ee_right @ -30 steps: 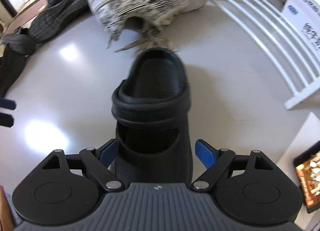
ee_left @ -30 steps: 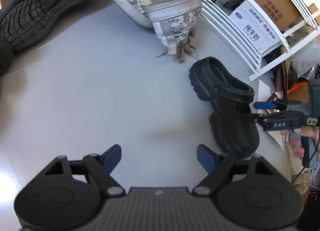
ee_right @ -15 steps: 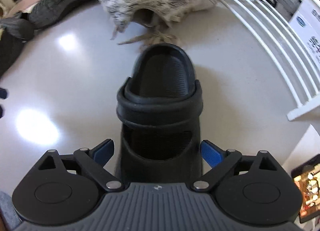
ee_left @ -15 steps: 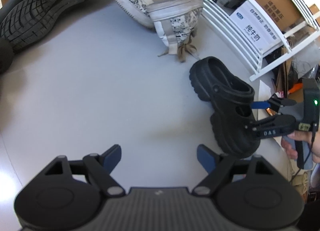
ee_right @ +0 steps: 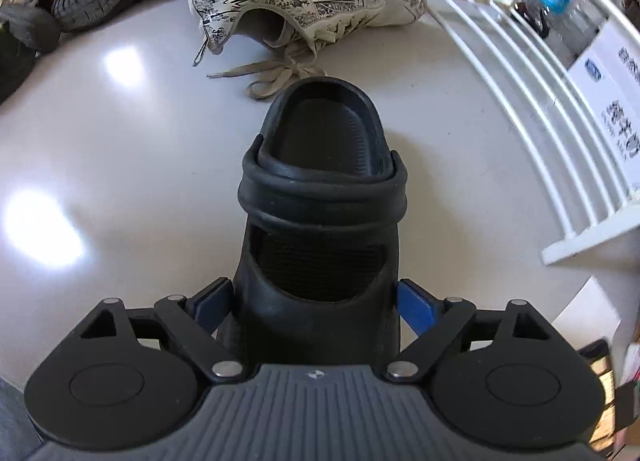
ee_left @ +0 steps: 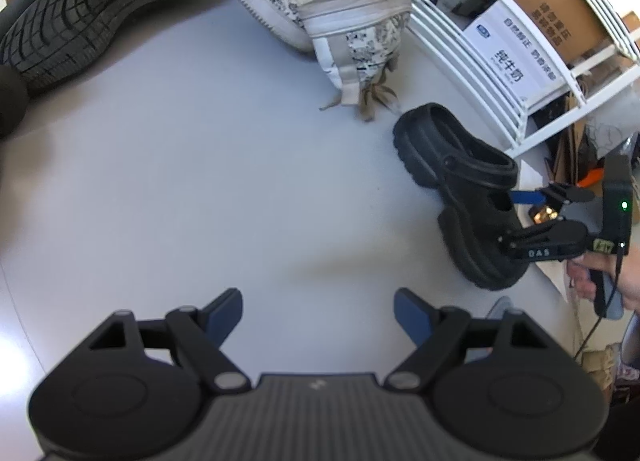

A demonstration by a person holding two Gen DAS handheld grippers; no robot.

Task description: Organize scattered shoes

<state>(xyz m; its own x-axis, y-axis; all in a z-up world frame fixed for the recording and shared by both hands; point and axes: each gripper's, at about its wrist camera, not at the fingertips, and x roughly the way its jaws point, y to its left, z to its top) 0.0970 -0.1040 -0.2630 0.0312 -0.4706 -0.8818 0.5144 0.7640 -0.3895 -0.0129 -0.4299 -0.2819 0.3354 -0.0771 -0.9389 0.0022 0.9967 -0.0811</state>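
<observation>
Shoes lie scattered on a pale grey table [ee_left: 168,181]. One black clog [ee_right: 320,197] stands upright on its sole near the table's right edge, heel end toward the printed sneakers and toe end toward the right gripper [ee_right: 316,301]. That gripper straddles the clog's toe section; its jaws have just been closing, and both blue pads [ee_right: 416,303] now sit against the clog's sides, one on each flank, so it grasps the clog. In the left wrist view the same clog [ee_left: 460,181] rests on the table with the right gripper [ee_left: 516,217] around its front, a hand [ee_left: 600,281] holding the gripper's handle. The left gripper [ee_left: 318,311] hangs over bare table with jaws spread wide and nothing between them. Two beige printed sneakers [ee_left: 360,41] lie tipped on their sides beyond the clog, laces trailing close to its heel. A dark treaded shoe [ee_left: 80,21] lies sole-up at the far left. A white slatted rack [ee_left: 480,57] stands at the table's right.
</observation>
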